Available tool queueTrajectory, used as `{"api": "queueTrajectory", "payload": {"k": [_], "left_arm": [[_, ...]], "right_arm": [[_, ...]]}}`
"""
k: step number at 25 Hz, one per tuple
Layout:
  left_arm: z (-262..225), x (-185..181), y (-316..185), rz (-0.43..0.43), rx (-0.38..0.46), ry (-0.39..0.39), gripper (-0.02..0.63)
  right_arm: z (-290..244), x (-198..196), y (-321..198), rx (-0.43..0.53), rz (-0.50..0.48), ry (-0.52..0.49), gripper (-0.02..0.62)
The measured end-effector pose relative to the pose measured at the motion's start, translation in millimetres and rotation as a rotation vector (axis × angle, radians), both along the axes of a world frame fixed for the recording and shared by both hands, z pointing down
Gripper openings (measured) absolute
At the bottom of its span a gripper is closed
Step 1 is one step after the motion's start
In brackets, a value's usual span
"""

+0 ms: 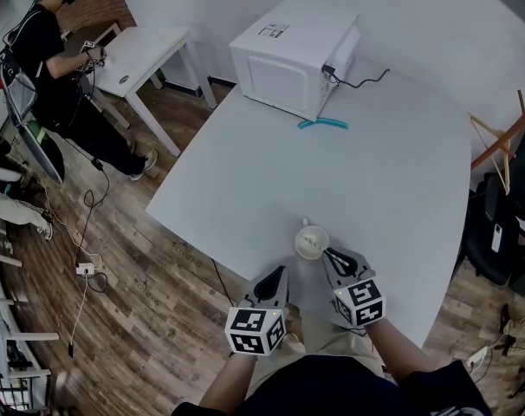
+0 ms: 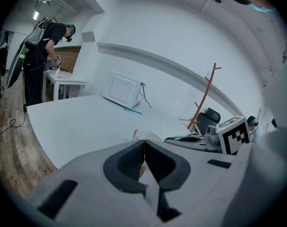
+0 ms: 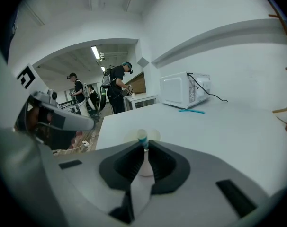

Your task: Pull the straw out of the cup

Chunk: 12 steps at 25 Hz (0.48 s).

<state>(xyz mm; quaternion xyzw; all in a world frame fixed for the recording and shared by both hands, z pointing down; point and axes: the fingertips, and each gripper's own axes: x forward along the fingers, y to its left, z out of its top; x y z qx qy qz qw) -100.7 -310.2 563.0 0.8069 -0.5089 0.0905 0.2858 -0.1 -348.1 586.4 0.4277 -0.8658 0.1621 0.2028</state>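
Note:
A small white cup (image 1: 311, 242) stands near the table's front edge. A straw (image 3: 142, 138) with a white tip and a teal band rises from it. My right gripper (image 1: 330, 256) is at the cup's right rim, shut on that straw just above the cup (image 3: 155, 135). My left gripper (image 1: 278, 277) hovers to the lower left of the cup, shut with nothing in it. In the left gripper view the shut jaws of my left gripper (image 2: 144, 143) sit just short of the cup's rim (image 2: 147, 135), with my right gripper (image 2: 188, 139) beyond.
A white microwave (image 1: 295, 55) stands at the back of the white table (image 1: 392, 172), with a loose teal straw (image 1: 323, 124) lying in front of it. A person (image 1: 55, 59) works at another table to the far left. A wooden rack (image 1: 501, 141) stands at the right.

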Motion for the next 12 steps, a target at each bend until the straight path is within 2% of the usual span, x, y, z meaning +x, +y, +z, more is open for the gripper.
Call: {"api": "queueTrajectory", "payload": {"k": [12], "left_arm": [[-11.6, -2.5, 13.7, 0.004, 0.021, 0.005, 0.018]], "right_arm": [[-18.9, -0.3, 10.9, 0.043, 0.019, 0.004, 0.044]]}}
